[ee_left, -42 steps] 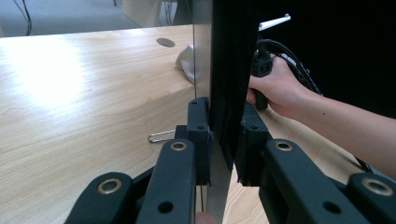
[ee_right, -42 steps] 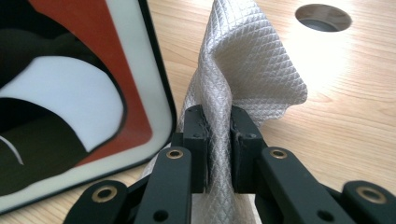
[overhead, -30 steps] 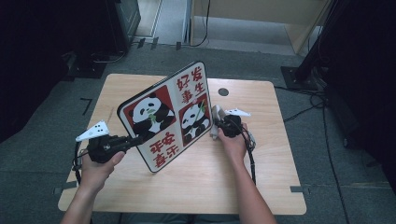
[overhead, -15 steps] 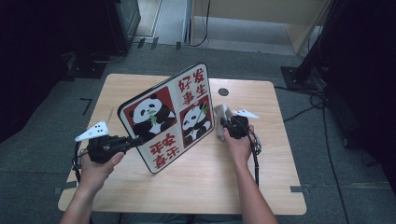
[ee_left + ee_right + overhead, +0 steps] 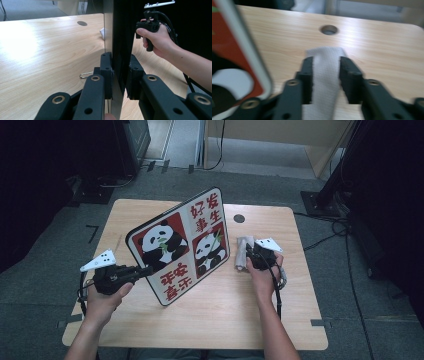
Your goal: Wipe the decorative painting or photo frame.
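Left gripper (image 5: 142, 270) clamping the panda sign (image 5: 182, 245) by its edge, holding it tilted above the table (image 5: 300, 320). Right gripper (image 5: 325, 68) jaws just opening, straddling the white cloth (image 5: 325, 75) beside the sign.

A pale wooden tabletop (image 5: 150, 215) with a round cable hole (image 5: 239, 218) stands on grey carpet floor (image 5: 50, 285); dark equipment (image 5: 135, 140) and cables (image 5: 345, 227) surround it.
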`<action>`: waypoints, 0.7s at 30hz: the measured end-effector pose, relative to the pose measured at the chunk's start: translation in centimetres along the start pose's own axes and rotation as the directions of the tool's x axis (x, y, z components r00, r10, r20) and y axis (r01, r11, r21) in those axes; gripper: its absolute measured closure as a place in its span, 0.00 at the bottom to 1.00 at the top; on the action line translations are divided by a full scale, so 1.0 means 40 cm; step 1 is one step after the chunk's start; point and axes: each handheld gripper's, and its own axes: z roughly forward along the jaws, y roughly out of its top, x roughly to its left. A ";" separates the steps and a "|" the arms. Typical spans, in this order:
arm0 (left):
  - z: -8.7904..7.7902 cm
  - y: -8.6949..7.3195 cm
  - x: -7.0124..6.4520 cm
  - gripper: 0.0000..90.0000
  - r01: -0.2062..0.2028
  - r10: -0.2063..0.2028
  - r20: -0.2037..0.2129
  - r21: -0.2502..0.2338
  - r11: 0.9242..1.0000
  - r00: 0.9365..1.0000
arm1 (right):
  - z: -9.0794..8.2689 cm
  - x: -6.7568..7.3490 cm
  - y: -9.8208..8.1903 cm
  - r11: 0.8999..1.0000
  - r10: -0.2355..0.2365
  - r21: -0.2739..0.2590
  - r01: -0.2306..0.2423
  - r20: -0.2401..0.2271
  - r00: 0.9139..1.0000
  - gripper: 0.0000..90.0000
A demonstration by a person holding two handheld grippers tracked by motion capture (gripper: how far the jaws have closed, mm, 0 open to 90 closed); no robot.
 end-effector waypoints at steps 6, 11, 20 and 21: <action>0.000 0.000 -0.001 0.88 0.000 0.000 -0.005 -0.001 1.000 1.000 | 0.032 0.012 -0.002 0.995 -0.068 0.061 0.074 -0.095 0.993 0.73; 0.000 0.000 -0.001 0.88 -0.002 0.002 -0.005 0.000 1.000 1.000 | 0.079 -0.008 -0.027 0.979 -0.075 0.186 0.083 -0.049 0.996 0.60; 0.000 0.000 -0.002 0.88 -0.003 0.003 -0.006 0.000 1.000 1.000 | 0.103 -0.024 -0.053 0.974 -0.013 0.227 0.020 -0.032 0.999 0.57; 0.000 0.000 -0.002 0.88 -0.003 0.003 -0.006 0.000 1.000 1.000 | 0.103 -0.024 -0.055 0.976 -0.013 0.218 0.020 -0.036 0.999 0.60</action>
